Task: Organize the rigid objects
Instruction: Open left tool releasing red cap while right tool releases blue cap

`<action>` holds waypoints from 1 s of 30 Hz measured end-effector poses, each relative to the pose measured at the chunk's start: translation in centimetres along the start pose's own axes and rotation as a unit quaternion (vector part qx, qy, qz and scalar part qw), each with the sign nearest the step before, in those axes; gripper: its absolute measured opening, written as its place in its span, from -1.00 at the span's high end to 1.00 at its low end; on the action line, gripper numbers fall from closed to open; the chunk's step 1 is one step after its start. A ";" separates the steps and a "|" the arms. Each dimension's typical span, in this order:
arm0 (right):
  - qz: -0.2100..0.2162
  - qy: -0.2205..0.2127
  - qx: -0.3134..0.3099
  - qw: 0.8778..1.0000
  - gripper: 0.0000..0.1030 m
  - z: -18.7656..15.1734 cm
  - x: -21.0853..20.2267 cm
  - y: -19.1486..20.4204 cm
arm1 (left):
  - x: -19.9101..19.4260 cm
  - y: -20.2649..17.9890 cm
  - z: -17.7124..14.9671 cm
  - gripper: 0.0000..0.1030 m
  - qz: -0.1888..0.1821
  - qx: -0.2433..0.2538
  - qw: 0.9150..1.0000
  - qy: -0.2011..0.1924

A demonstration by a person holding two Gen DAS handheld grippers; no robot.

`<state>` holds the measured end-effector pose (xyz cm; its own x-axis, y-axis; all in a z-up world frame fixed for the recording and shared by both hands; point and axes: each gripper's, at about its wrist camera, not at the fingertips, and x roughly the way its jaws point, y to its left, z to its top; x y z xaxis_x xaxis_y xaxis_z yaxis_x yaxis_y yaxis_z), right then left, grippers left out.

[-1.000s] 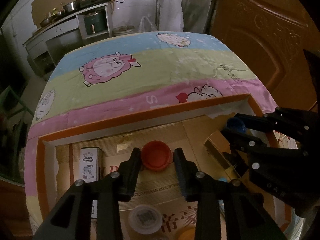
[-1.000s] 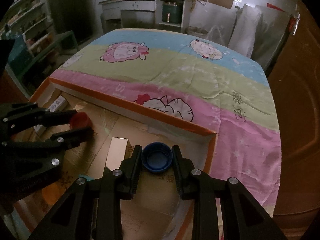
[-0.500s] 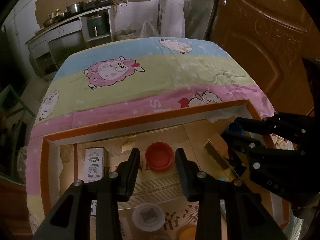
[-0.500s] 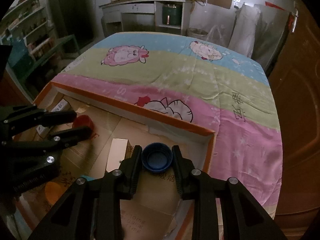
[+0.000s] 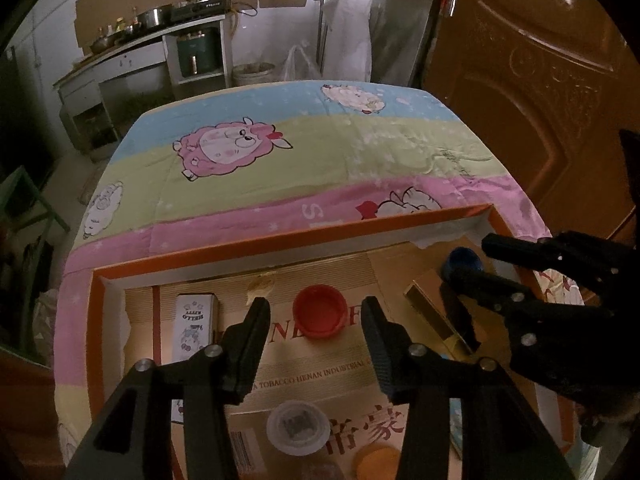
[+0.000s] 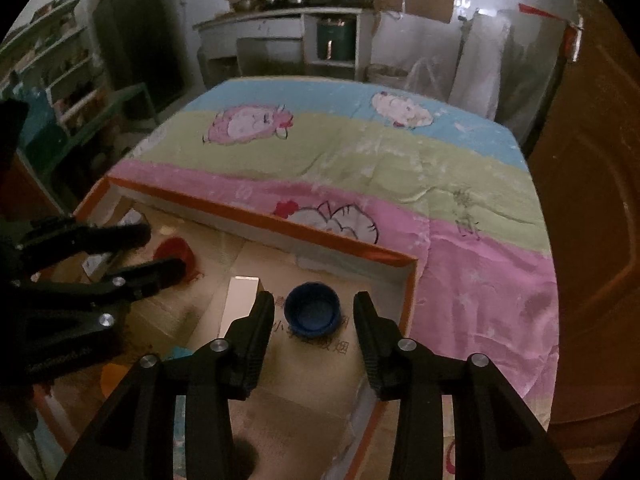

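A red cap (image 5: 319, 311) lies on the cardboard floor of an orange-rimmed box (image 5: 280, 240). My left gripper (image 5: 316, 312) straddles it with jaws opening, and gaps show on both sides of the cap. A blue cap (image 6: 312, 312) lies near the box's right corner, open side up. My right gripper (image 6: 313, 310) stands around it, jaws opening, pads clear of it. In the left wrist view the blue cap (image 5: 462, 261) shows partly behind the right gripper's fingers (image 5: 480, 284). The red cap (image 6: 174, 250) appears beside the left gripper's fingers (image 6: 160, 268) in the right wrist view.
The box also holds a small white carton (image 5: 195, 326), a gold carton (image 5: 436, 312), a clear lidded cup (image 5: 298, 428) and an orange lid (image 5: 378, 462). The box rests on a sheep-print blanket (image 5: 280, 160). A wooden door (image 5: 540, 100) stands right; kitchen shelving lies beyond.
Both grippers have opened wider around their caps. The red and blue caps now lie free on the box floor. Both views have pulled back slightly.
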<state>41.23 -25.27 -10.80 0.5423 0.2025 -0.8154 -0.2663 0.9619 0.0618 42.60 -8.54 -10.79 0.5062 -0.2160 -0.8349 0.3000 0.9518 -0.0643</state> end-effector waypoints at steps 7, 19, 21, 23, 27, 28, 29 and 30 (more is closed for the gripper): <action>-0.006 -0.026 0.003 1.000 0.17 -0.3 -1.8 0.8 | -0.6 0.1 -0.2 0.08 0.002 -0.005 1.000 -0.005; -0.013 -0.043 0.037 0.998 0.17 -1.7 -3.3 1.9 | -2.5 0.1 -1.0 0.09 0.006 -0.014 1.000 -0.020; -0.015 -0.044 0.039 0.998 0.17 -2.0 -3.5 2.2 | -2.7 0.2 -1.1 0.08 0.005 -0.016 1.000 -0.022; -0.015 -0.045 0.041 0.998 0.17 -2.2 -3.8 2.6 | -3.0 0.1 -1.3 0.09 0.004 -0.017 1.000 -0.023; -0.016 -0.048 0.046 0.998 0.17 -2.7 -4.2 3.1 | -3.6 0.2 -1.7 0.09 0.004 -0.020 0.999 -0.027; -0.016 -0.048 0.047 0.998 0.17 -2.9 -4.4 3.3 | -3.9 0.1 -1.8 0.09 0.004 -0.021 0.999 -0.028; -0.016 -0.048 0.048 0.998 0.17 -3.0 -4.5 3.5 | -4.0 0.1 -2.0 0.09 0.005 -0.021 0.999 -0.029; -0.018 -0.049 0.049 0.997 0.17 -3.2 -4.6 3.6 | -4.2 0.1 -2.2 0.09 0.005 -0.021 0.999 -0.030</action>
<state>35.24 -23.30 -8.63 0.6259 0.1807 -0.7587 -0.1690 0.9811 0.0942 38.69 -7.10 -8.46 0.5568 -0.2179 -0.8016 0.2612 0.9620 -0.0800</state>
